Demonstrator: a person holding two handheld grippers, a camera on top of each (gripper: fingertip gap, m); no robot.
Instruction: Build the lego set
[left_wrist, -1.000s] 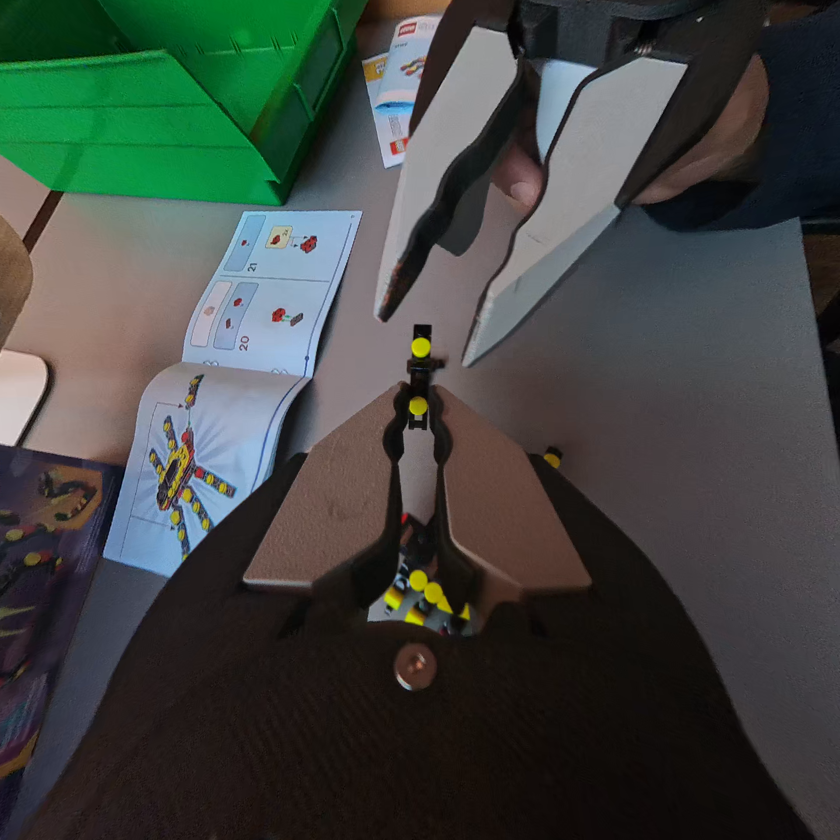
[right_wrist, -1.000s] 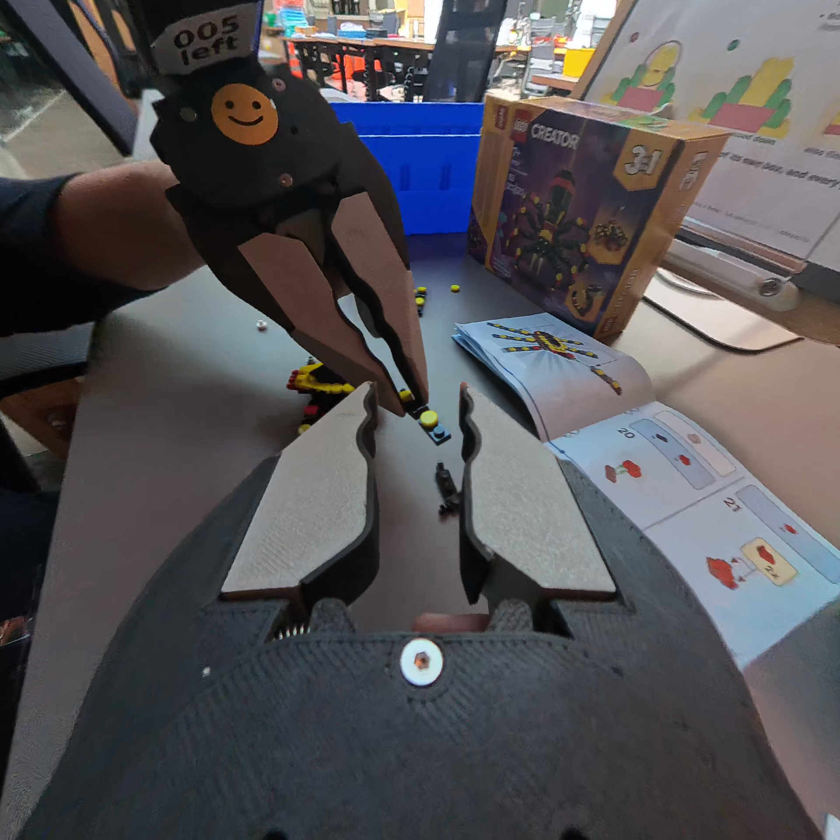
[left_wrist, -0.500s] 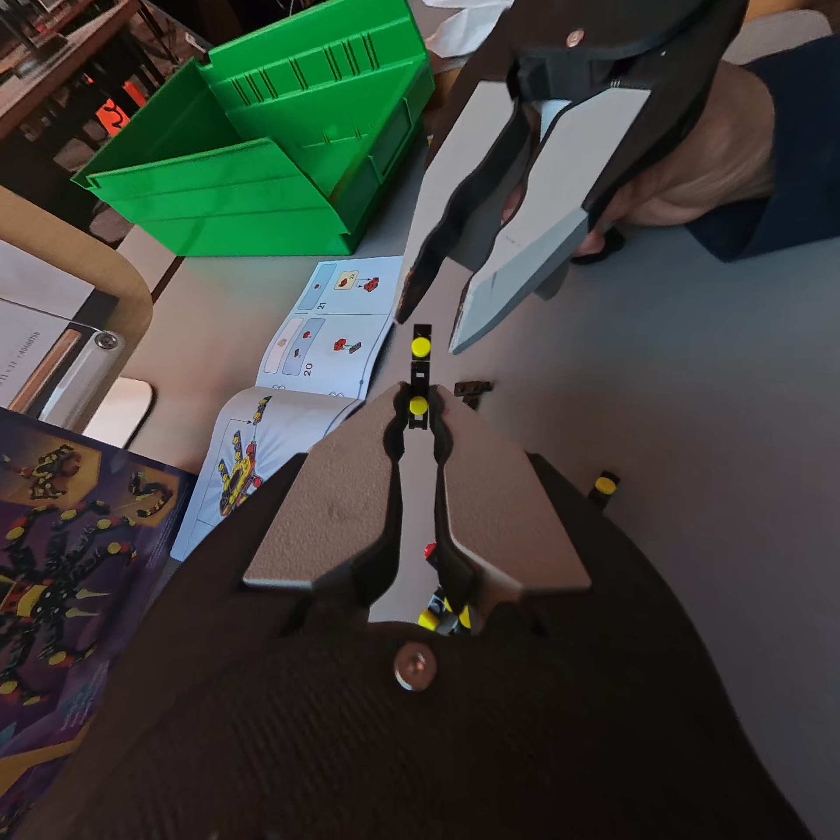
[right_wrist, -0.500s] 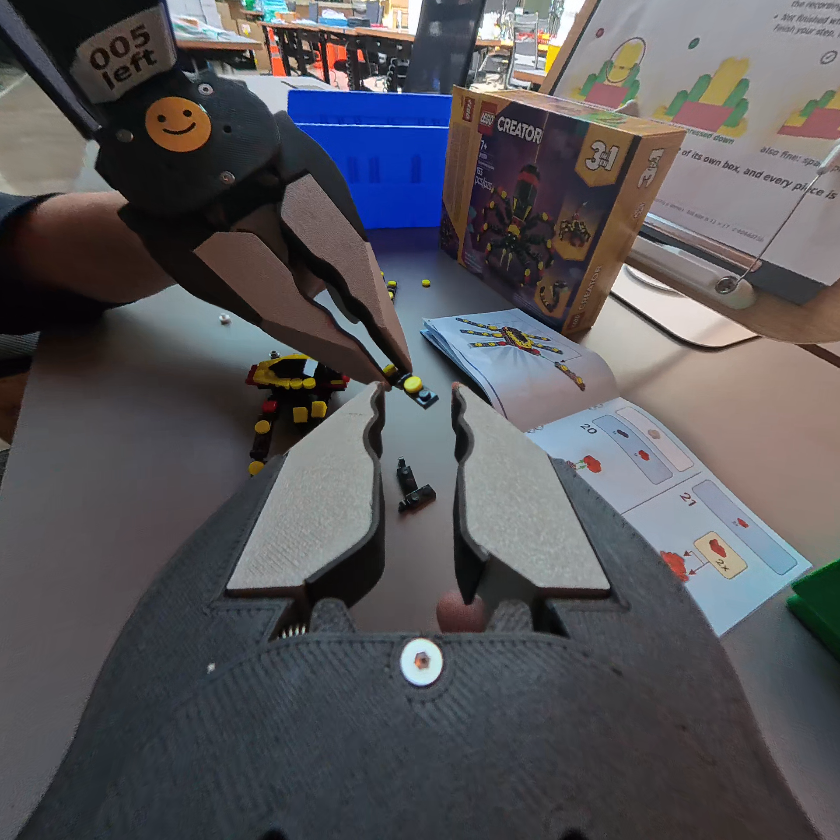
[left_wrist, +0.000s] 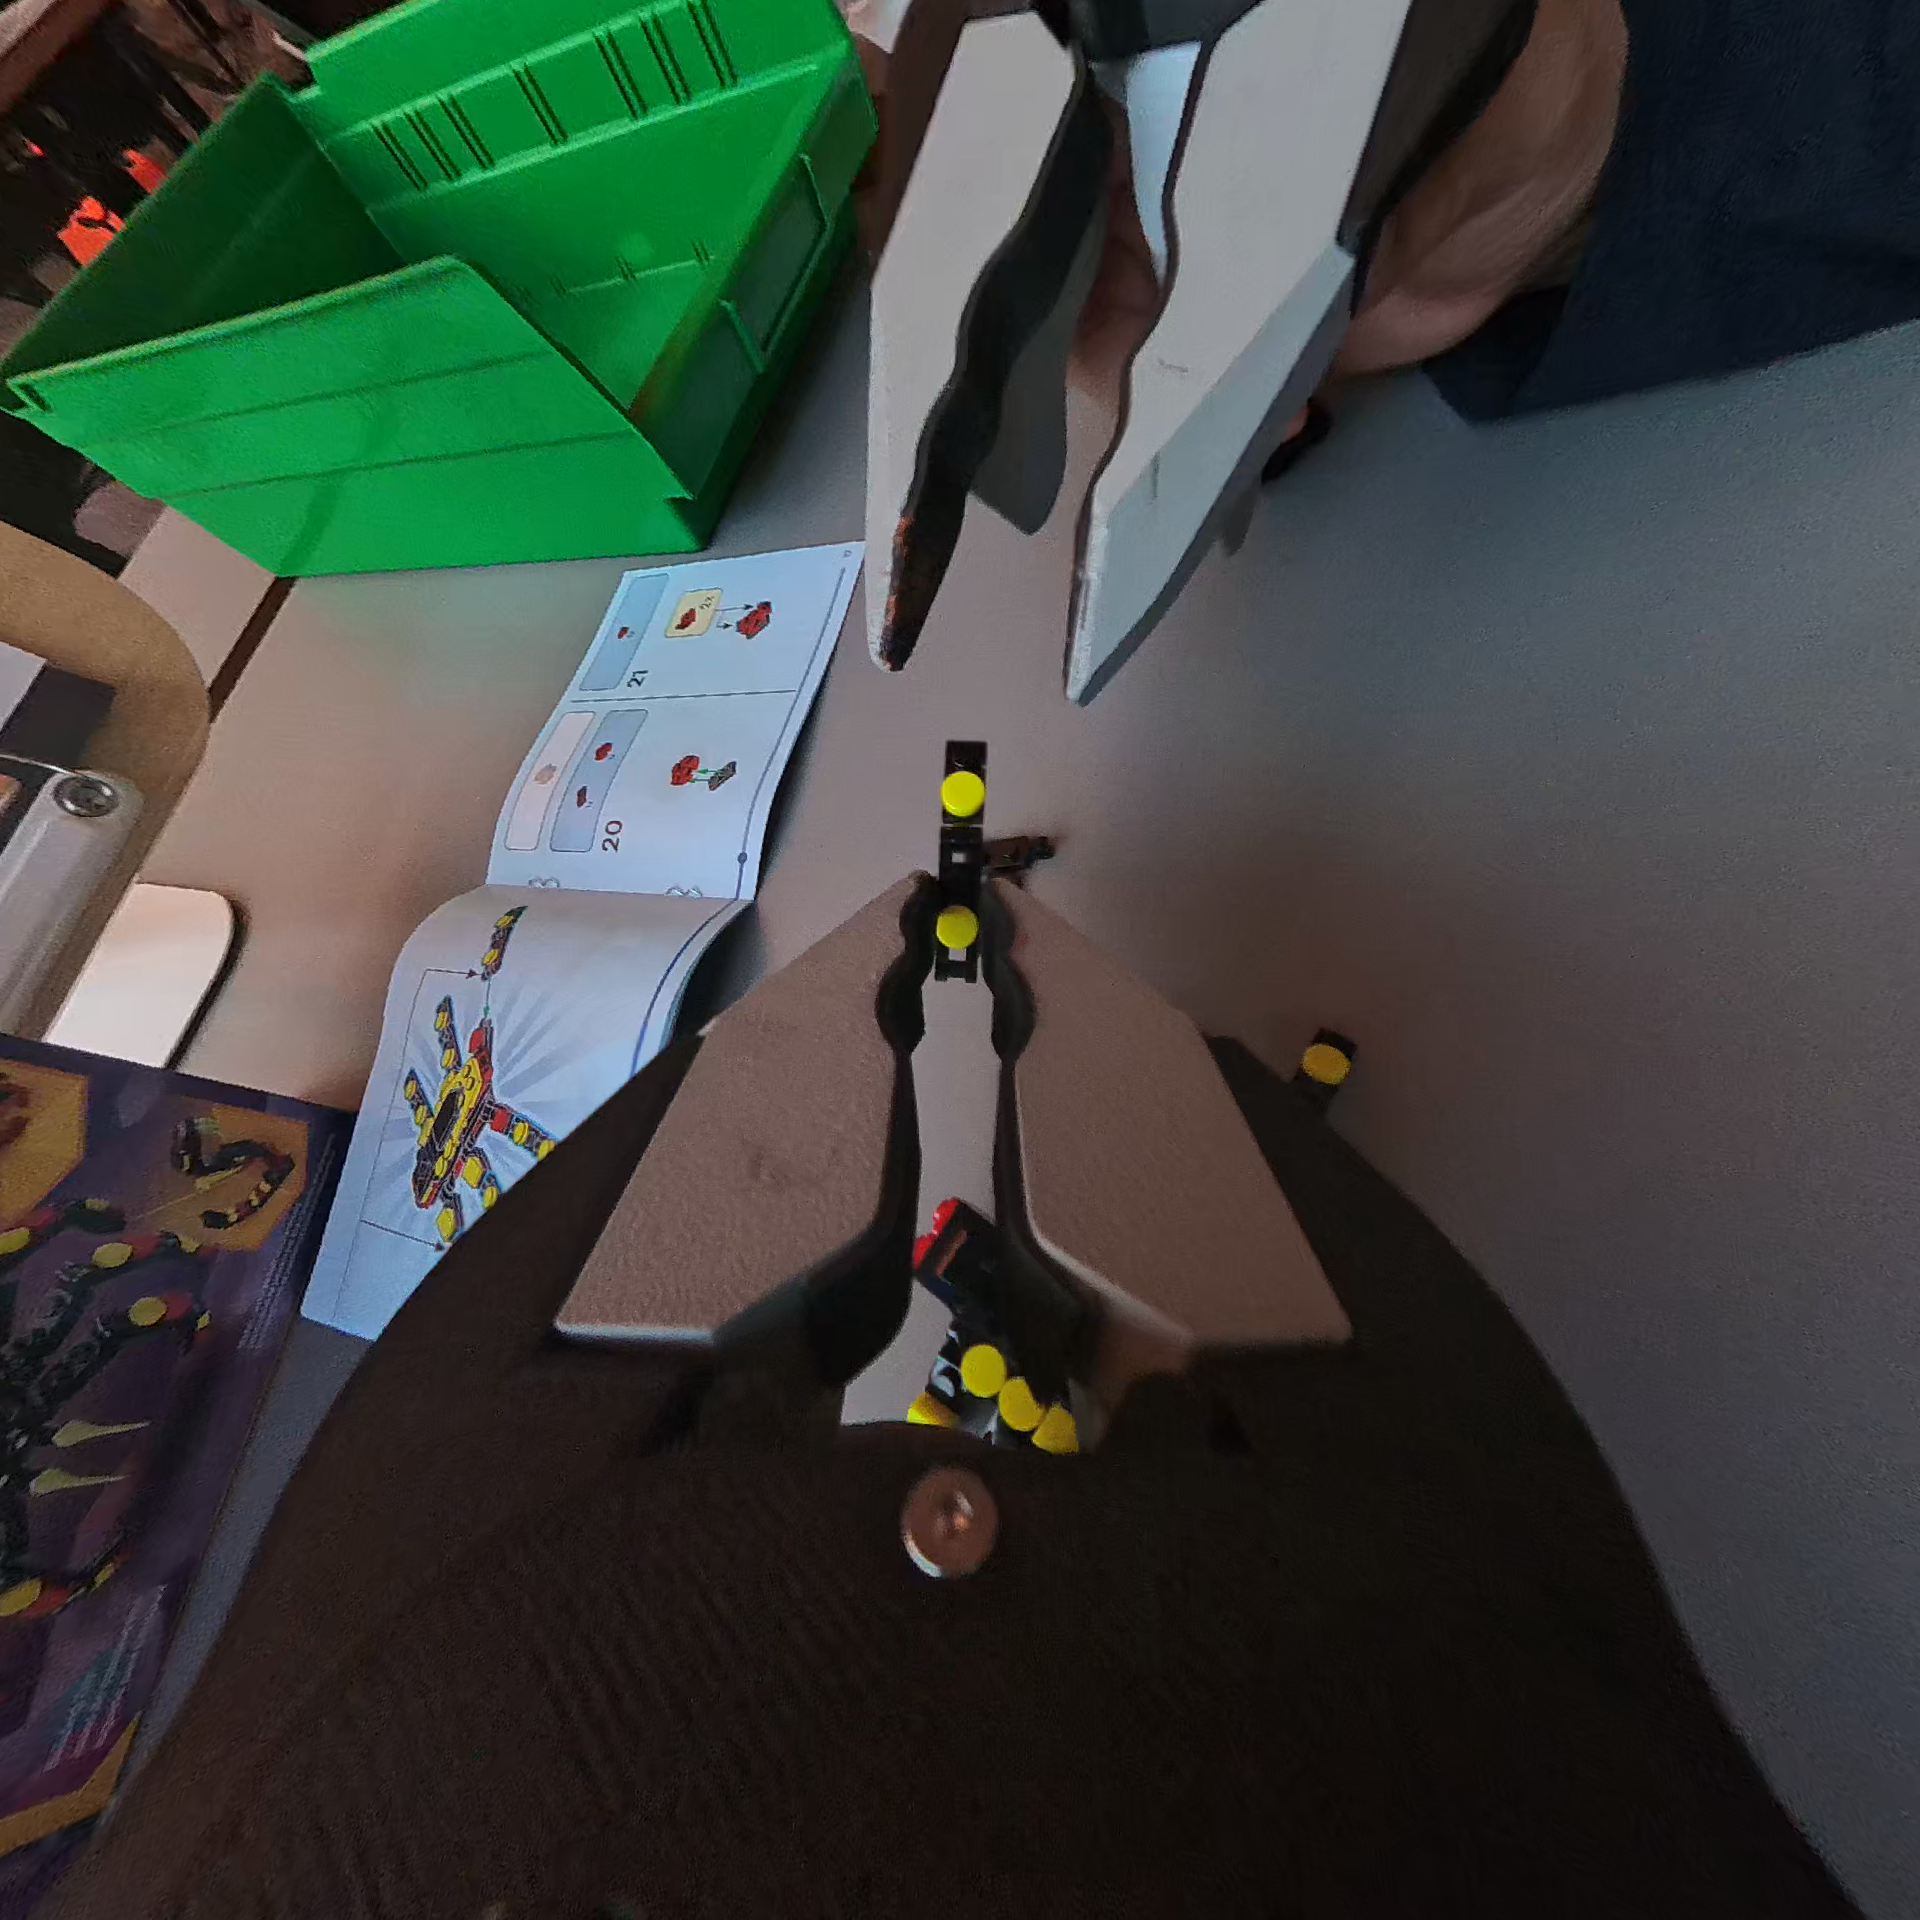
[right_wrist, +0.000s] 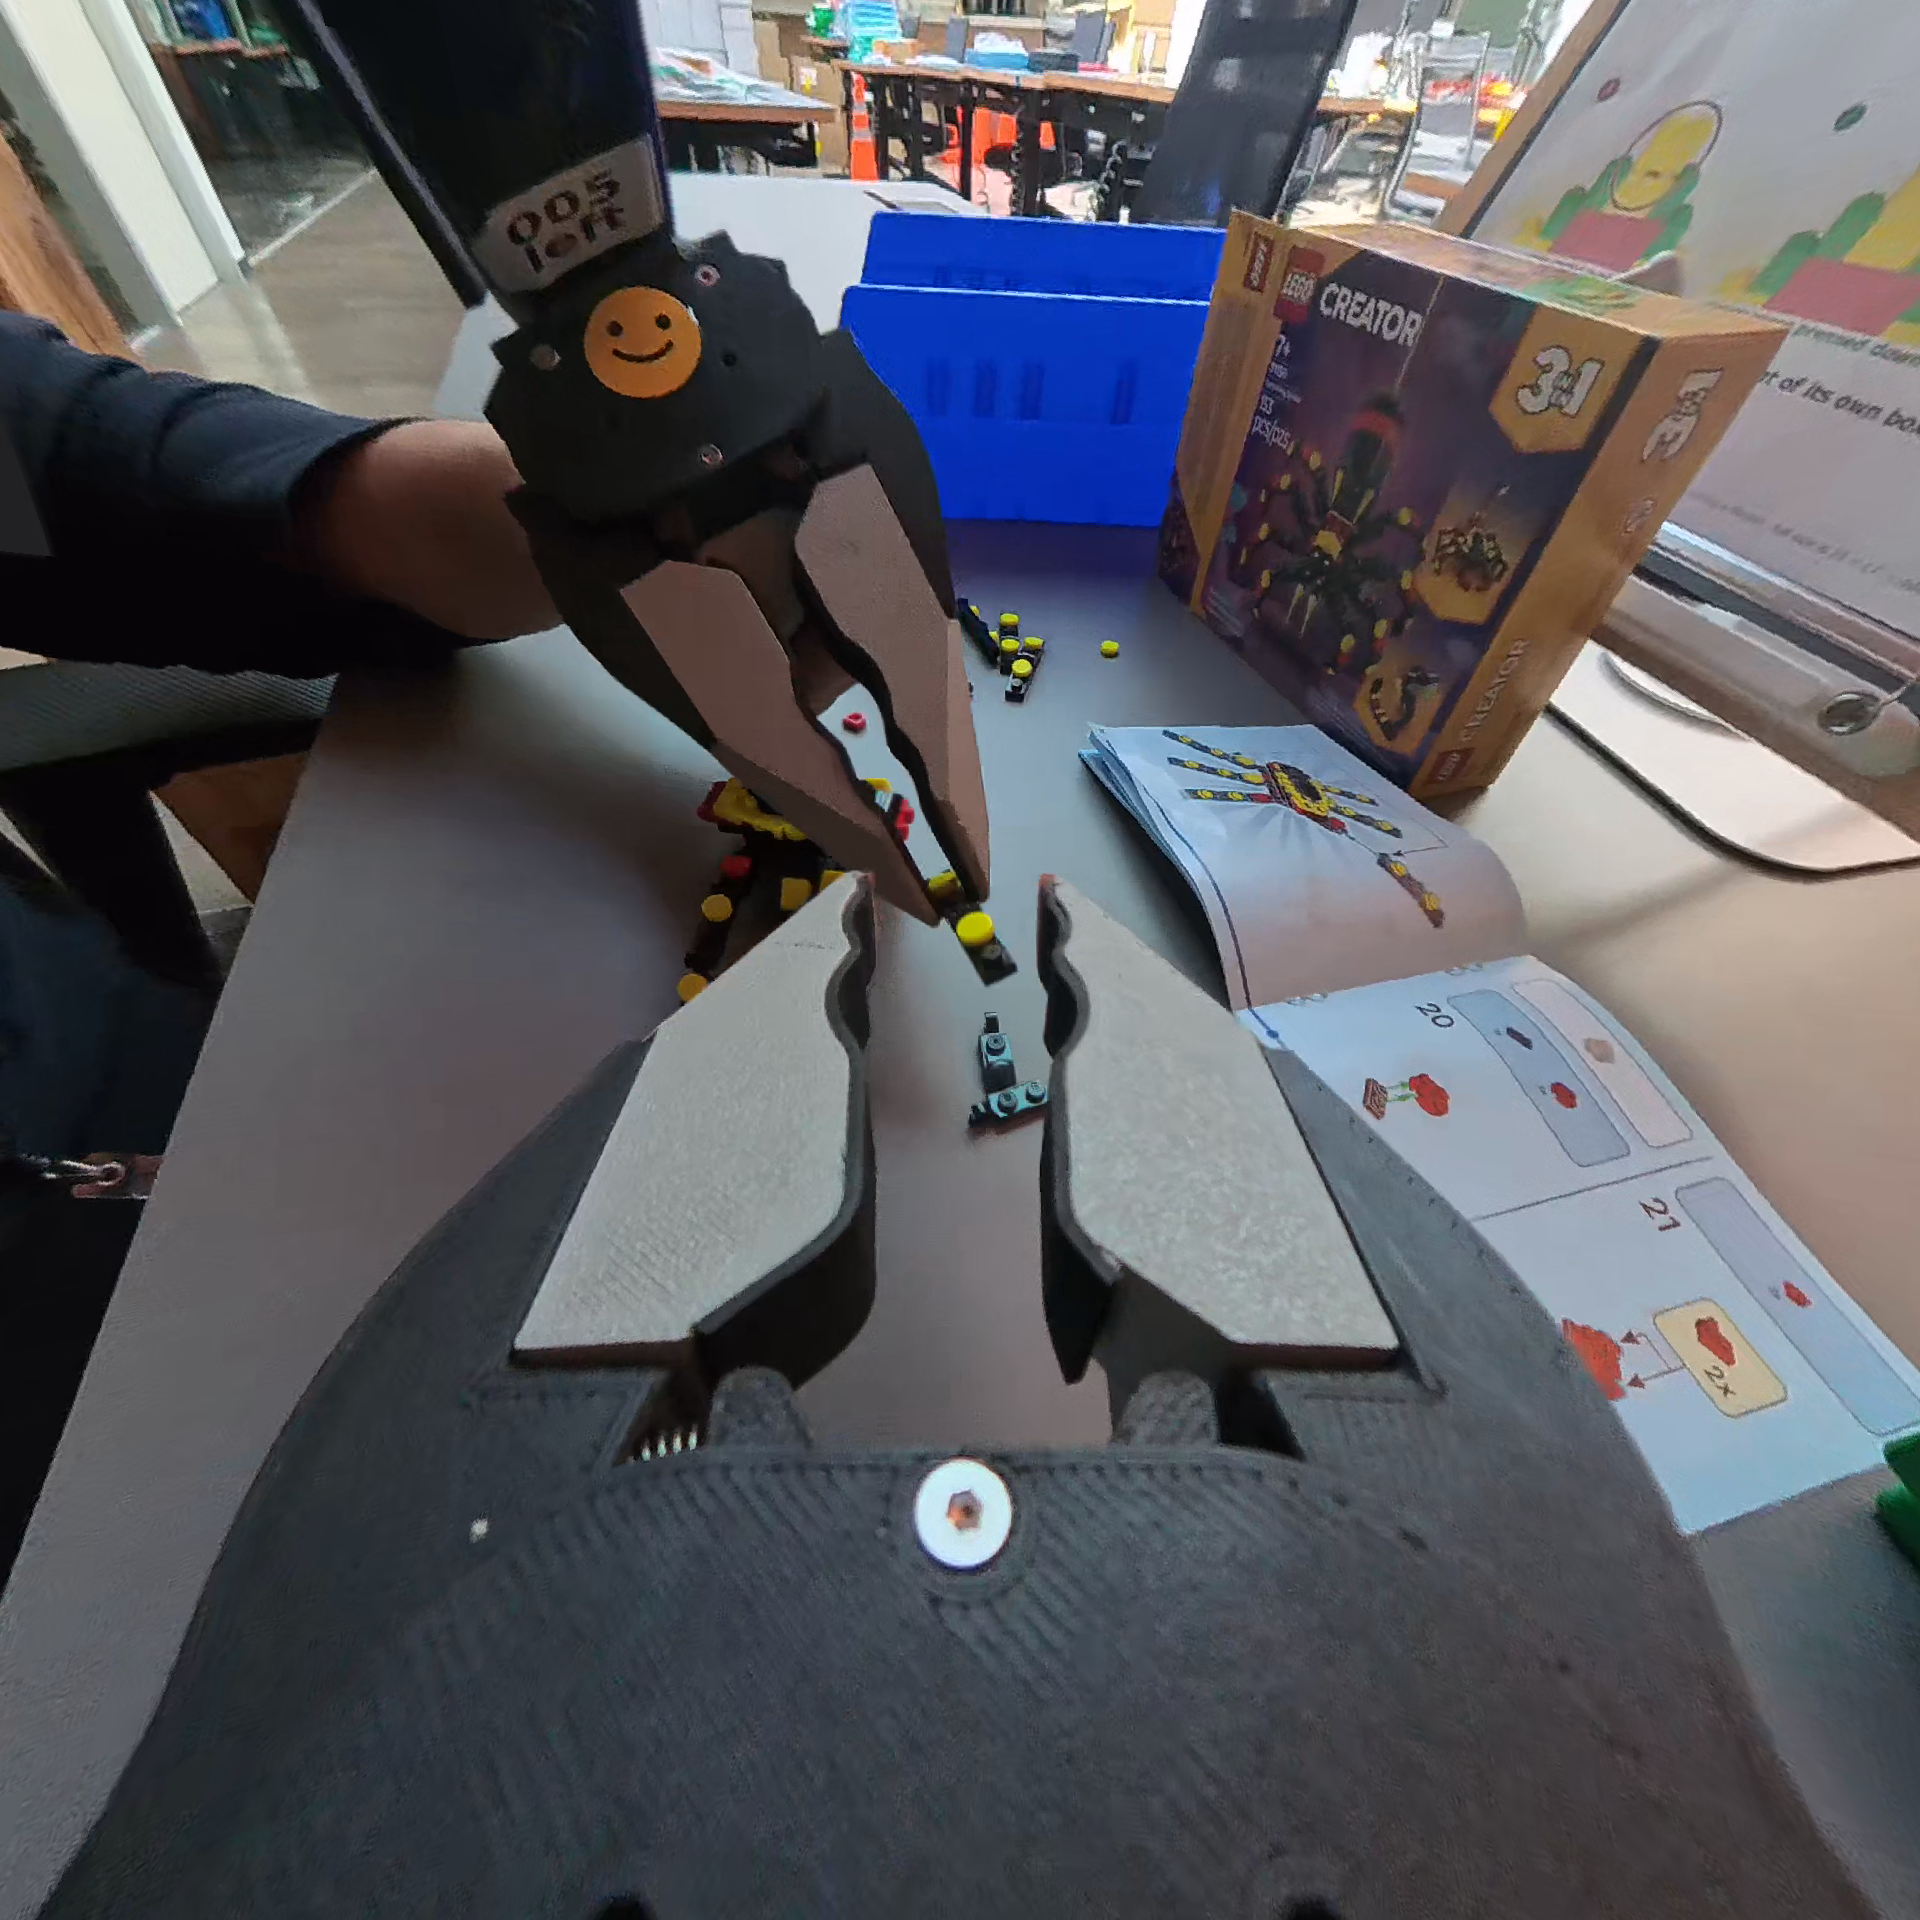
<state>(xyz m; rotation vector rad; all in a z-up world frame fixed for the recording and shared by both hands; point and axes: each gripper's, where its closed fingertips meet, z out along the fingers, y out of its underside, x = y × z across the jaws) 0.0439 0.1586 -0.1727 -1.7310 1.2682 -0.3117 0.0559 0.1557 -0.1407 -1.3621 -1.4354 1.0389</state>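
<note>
My left gripper (left_wrist: 956, 909) is shut on a black spider leg piece with yellow studs (left_wrist: 962, 831), held level a little above the grey table (left_wrist: 1507, 831). It also shows in the right wrist view (right_wrist: 956, 906), with the leg piece (right_wrist: 979, 940) sticking out towards the camera. My right gripper (right_wrist: 951, 894) is open and empty, its tips on either side of the leg's free end without touching; the left wrist view shows it (left_wrist: 987, 670) just beyond the leg. Two small dark pieces (right_wrist: 1003, 1081) lie on the table below. The partly built black, yellow and red spider body (right_wrist: 769, 831) sits behind the left gripper.
An open instruction booklet (right_wrist: 1455, 1039) lies to the right, with the set's box (right_wrist: 1434, 499) and a blue bin (right_wrist: 1029, 395) behind. Loose black and yellow pieces (right_wrist: 1008, 644) lie near the bin. A green bin (left_wrist: 436, 312) stands at the table's far edge. The tips of both grippers are at nearly the same place.
The right gripper has drawn back a little from the leg's end and its jaws stand slightly wider. The left gripper still holds the leg piece.
</note>
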